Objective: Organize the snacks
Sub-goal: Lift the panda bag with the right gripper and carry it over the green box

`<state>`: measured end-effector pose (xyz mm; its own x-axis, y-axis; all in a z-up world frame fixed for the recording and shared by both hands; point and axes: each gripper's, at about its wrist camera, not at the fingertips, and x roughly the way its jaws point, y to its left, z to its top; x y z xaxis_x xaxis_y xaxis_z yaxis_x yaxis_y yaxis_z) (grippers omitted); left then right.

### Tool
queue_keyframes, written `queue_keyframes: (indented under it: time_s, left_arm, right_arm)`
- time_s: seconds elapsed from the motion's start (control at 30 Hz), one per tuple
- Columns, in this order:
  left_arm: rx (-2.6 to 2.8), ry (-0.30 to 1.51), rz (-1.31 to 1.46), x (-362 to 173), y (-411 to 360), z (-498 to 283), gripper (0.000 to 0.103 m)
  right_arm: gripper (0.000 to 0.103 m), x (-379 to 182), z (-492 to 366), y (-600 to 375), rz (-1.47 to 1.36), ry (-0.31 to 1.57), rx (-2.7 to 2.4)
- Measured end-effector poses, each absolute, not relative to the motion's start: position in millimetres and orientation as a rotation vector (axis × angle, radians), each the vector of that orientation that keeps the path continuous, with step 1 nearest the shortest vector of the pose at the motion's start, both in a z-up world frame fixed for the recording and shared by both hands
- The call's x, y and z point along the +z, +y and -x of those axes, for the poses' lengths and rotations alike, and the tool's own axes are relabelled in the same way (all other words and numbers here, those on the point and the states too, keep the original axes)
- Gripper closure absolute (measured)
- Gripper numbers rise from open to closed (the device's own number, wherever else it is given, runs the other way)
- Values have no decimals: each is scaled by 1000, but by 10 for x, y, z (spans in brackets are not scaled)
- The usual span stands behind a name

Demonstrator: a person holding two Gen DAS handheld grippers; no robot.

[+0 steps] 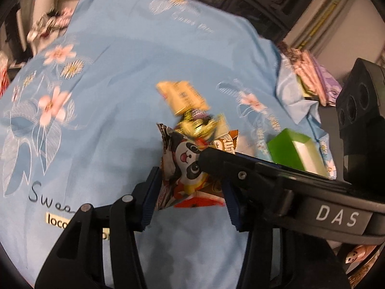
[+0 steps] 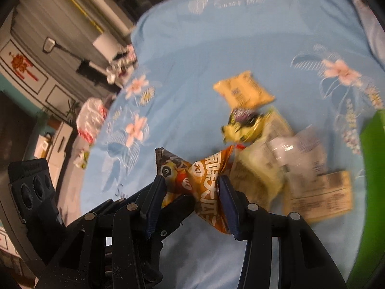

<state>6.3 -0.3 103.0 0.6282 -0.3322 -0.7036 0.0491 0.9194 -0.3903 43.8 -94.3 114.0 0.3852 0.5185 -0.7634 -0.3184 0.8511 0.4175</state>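
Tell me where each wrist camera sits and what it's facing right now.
Left wrist: on the left gripper, angled down at the blue floral cloth; its fingers pinch the panda snack packet, and the right gripper's finger crosses in.
Right wrist: on the right gripper, angled down, gripping the same packet; the left gripper shows at left.
Shared: packet, cloth, yellow packet, green box.

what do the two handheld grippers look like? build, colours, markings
Both are black plastic linkage frames with round silver pivot pins and flat dark-blue finger pads. The left gripper and right gripper match. In the left wrist view, the right unit's body bears white "DAS" lettering and a black block with round recesses. No cables or sleeves visible.
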Motion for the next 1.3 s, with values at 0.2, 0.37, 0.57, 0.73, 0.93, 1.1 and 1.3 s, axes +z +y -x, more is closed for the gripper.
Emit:
queue_keyframes:
  time_s: [0.2,0.37,0.57,0.73,0.93,1.1,1.3]
  left_arm:
    - [-310,797,283,1362,-372,-92,53]
    - [-392,768,229,1541,-772,-147,53]
    - [-463,752,154,1662,-1290,-238,53]
    - [-528,763,108,1672,-1696,-318,53]
    - [-597,794,72,1610,-2094,-407,53]
    - [-647,828,49,1522,-2376,-466,53]
    - [-681,884,39,1382,-2612,-533,53]
  right_arm:
    - [54,1505,-314,-1365,-276,940,472]
    - [54,1681,-242,-1790,-333,873,394]
    - [54,1769,-166,-2279,-416,826,291]
    - [53,1745,-134,-2683,-493,814,213]
    - [53,1655,-84,-3113,-581,814,134]
    - [53,1549,-53,-3391,-633,835,71]
    - [53,1389,-64,-3633,-682,874,24]
